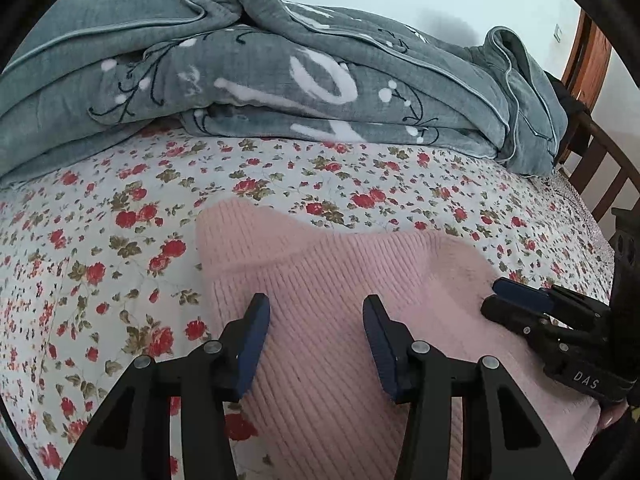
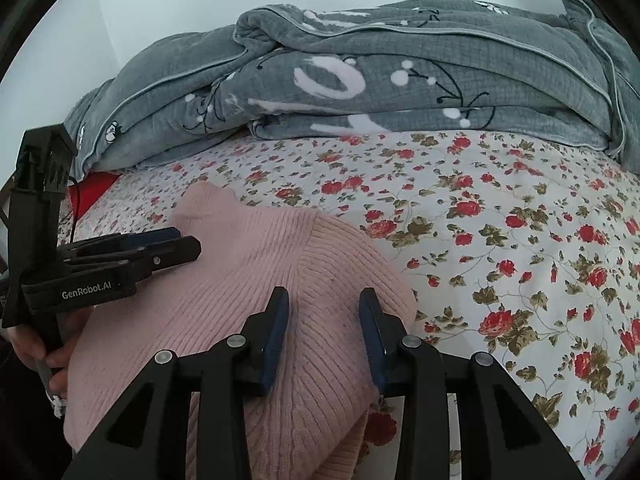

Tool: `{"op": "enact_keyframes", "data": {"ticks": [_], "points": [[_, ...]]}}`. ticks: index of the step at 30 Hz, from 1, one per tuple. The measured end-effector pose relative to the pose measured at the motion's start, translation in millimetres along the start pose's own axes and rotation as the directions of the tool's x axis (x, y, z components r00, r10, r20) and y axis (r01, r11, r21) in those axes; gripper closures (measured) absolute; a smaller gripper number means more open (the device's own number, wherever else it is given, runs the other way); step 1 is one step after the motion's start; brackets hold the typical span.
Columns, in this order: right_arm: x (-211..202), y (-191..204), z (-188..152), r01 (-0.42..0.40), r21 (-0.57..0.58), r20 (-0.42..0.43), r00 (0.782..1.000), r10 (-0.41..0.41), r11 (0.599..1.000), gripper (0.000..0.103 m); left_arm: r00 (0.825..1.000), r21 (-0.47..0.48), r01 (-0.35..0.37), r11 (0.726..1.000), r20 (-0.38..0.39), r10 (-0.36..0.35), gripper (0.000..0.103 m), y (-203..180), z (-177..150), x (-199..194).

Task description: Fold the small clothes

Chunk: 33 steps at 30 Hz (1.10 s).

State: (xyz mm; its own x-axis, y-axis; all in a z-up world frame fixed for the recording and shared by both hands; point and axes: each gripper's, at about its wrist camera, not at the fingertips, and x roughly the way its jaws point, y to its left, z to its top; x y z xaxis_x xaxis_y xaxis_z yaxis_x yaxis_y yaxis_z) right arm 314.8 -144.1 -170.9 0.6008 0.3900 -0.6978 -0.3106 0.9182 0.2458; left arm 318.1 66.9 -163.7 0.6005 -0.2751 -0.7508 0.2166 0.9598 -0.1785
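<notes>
Bed, floral sheet (image 1: 100, 240) w/ red roses; work goes on at its near edge. Left gripper (image 1: 316, 320): fingers spread wide, nothing between them, hovering over the left part of the pink knit sweater (image 1: 320, 280), blue pads facing in; whether tips touch the fabric, cannot tell. Sweater lies folded on the sheet at the near edge, ribbed, one rounded fold reaching toward the bed's middle. In the right wrist view the same sweater (image 2: 240, 272) shows a raised seam running diagonally, w/ a lower layer bunched at the near edge. Right gripper (image 2: 324, 312): fingers also apart, moderately wide, straddling the sweater's right side close to its right edge; no fabric pinched. Each gripper appears side-on in the other's view, low over the knit, and a hand (image 2: 40, 354) grips the left one's handle. Far edge of bed: grey blanket (image 1: 280, 72) w/ white and black print, heaped in thick folds, well apart from the sweater. Far right: wooden bed rail (image 1: 588, 152).
</notes>
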Motion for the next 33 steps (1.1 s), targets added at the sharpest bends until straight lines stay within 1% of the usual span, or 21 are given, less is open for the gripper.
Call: {"op": "enact_keyframes", "data": {"ticks": [3,6,8,10,11,13,14,15,16,17,18,20,22,26,28,29,31,32,33], "points": [[-9,1,0,-0.008,-0.001,0.003,1.0,0.008,1.0,0.067,1.0,-0.001,-0.003,1.0,0.002,0.003,0.056,-3,-4,-7],[-28,5,-3,0.003,-0.011,0.038,0.999,-0.002,1.0,0.066,1.0,-0.011,0.008,1.0,0.012,-0.008,0.053,-7,-11,-19],[-41,10,-8,-0.011,-0.03,0.065,0.998,0.013,0.999,0.066,1.0,-0.019,0.017,1.0,0.026,-0.017,0.052,-10,-17,-29],[-55,18,-17,-0.028,-0.058,0.096,0.995,0.033,0.998,0.066,0.998,-0.016,0.035,0.999,0.055,-0.034,0.049,-15,-27,-45],[-61,23,-24,-0.039,-0.078,0.109,0.993,0.047,0.996,0.066,0.995,-0.012,0.037,0.999,0.089,-0.036,0.046,-17,-36,-57],[-68,33,-37,-0.04,-0.122,0.121,0.991,0.054,0.992,0.066,0.99,-0.008,0.079,0.997,0.115,-0.077,0.045,-21,-50,-72],[-69,36,-43,-0.024,-0.142,0.124,0.991,0.042,0.99,0.066,0.988,-0.009,0.099,0.995,0.118,-0.098,0.045,-22,-58,-77],[-67,40,-50,0.014,-0.166,0.125,0.992,0.006,0.986,0.066,0.988,-0.011,0.096,0.995,0.12,-0.094,0.045,-25,-69,-82],[-63,41,-57,0.07,-0.179,0.117,0.992,-0.05,0.981,0.066,0.99,-0.004,0.078,0.997,0.115,-0.077,0.045,-28,-77,-84],[-61,39,-62,0.085,-0.174,0.109,0.992,-0.066,0.981,0.066,0.993,0.009,0.051,0.999,0.109,-0.051,0.044,-32,-86,-86],[-62,35,-66,0.077,-0.153,0.107,0.992,-0.061,0.985,0.064,0.993,0.025,0.022,0.999,0.112,-0.025,0.044,-37,-96,-88],[-68,27,-70,0.057,-0.099,0.098,0.994,-0.047,0.993,0.063,0.995,0.043,-0.007,0.999,0.101,0.003,0.043,-45,-112,-91],[-72,25,-75,0.065,-0.074,0.088,0.994,-0.058,0.995,0.063,0.996,0.04,-0.037,0.999,0.081,0.034,0.043,-48,-121,-92],[-87,35,-88,0.117,-0.089,0.073,0.991,-0.11,0.989,0.063,0.997,-0.003,-0.044,0.999,0.063,0.044,0.043,-51,-133,-107],[-99,37,-94,0.117,-0.076,0.066,0.992,-0.112,0.99,0.062,0.996,-0.023,-0.056,0.998,0.061,0.058,0.045,-54,-138,-120],[-107,37,-98,0.117,-0.065,0.065,0.991,-0.113,0.991,0.06,0.996,-0.028,-0.064,0.998,0.063,0.066,0.045,-57,-141,-126],[-128,37,-104,0.127,-0.036,0.068,0.99,-0.125,0.991,0.053,0.994,-0.028,-0.088,0.996,0.069,0.09,0.045,-66,-147,-139],[-137,37,-106,0.145,-0.017,0.063,0.988,-0.143,0.989,0.046,0.992,-0.027,-0.101,0.995,0.071,0.102,0.045,-72,-148,-148],[-148,38,-108,0.167,0.001,0.054,0.985,-0.166,0.986,0.044,0.992,-0.031,-0.103,0.994,0.073,0.105,0.045,-76,-151,-154]]}}
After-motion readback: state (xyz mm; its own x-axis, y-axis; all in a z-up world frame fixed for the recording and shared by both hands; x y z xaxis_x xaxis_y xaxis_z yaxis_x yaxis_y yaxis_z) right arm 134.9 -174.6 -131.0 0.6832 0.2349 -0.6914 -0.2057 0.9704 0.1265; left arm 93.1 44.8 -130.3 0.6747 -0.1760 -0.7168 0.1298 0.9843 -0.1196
